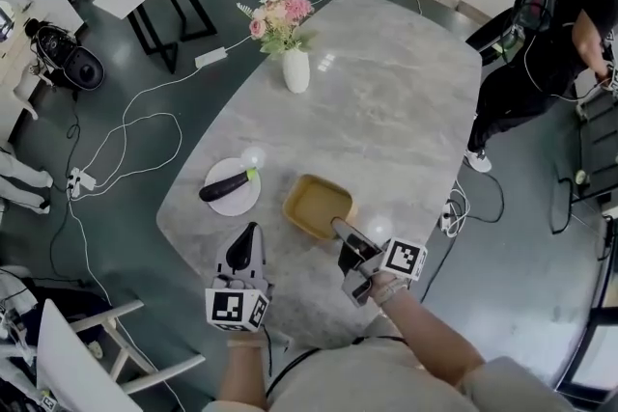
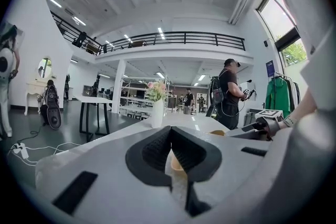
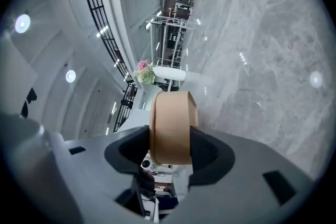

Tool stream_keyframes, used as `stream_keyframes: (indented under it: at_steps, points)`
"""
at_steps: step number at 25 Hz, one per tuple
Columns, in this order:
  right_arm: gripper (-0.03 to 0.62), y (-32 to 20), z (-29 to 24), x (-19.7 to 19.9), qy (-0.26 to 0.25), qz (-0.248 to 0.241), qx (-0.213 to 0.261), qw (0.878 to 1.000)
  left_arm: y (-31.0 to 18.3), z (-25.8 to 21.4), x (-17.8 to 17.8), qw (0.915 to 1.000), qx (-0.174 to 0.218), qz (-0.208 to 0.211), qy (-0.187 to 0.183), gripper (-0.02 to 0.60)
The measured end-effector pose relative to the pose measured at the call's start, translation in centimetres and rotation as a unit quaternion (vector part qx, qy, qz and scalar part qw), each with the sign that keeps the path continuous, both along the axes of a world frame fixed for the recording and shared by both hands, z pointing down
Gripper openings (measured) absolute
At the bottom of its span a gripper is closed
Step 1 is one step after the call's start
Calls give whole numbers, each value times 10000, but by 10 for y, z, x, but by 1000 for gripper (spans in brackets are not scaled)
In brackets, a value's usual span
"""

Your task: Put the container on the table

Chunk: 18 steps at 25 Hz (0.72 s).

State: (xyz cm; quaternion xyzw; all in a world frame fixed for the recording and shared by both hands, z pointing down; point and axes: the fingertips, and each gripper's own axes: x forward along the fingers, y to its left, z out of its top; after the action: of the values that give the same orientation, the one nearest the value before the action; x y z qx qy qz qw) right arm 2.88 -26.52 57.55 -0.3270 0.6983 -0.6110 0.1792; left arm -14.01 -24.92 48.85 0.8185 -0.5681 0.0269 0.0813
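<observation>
Head view: a person's right gripper (image 1: 341, 231) is clamped on the near right corner of a shallow tan square container (image 1: 317, 204), low over the grey marbled oval counter (image 1: 386, 101). The container lies ahead of that gripper, towards the counter's middle. The left gripper (image 1: 254, 229) hovers just beside it, apart, near a white round plate (image 1: 239, 199).

Left gripper view: the left gripper (image 2: 169, 139) has its jaws drawn together at the tips, nothing between them. The container (image 2: 218, 132) sits ahead and to its right.

Right gripper view: the right gripper (image 3: 170, 150) presses both pads on the container (image 3: 173, 123), its wall seen edge-on, with the counter (image 3: 262, 60) close alongside. Whether the base already rests on the stone is unclear.
</observation>
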Motion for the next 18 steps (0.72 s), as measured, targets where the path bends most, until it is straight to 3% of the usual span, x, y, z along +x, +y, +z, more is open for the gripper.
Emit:
stream_keyframes:
  at_steps: [3,10,12,18]
  points:
    - [222,1,8,4,-20,15,-164,9999,2,2,-4,10000,-32,-58,0,3]
    - [226,20,34,6,795,-313,-759,9934,3,2,-7,10000,-11,-88,-15,3]
    - [232,20,35,3,940,-456,-675,9922,3,2,-7,9999,-21,-100,-6,3]
    - [327,16,36,-3,1484,-926,-413,9837,4,0,-4,10000,12,-20,-4,3]
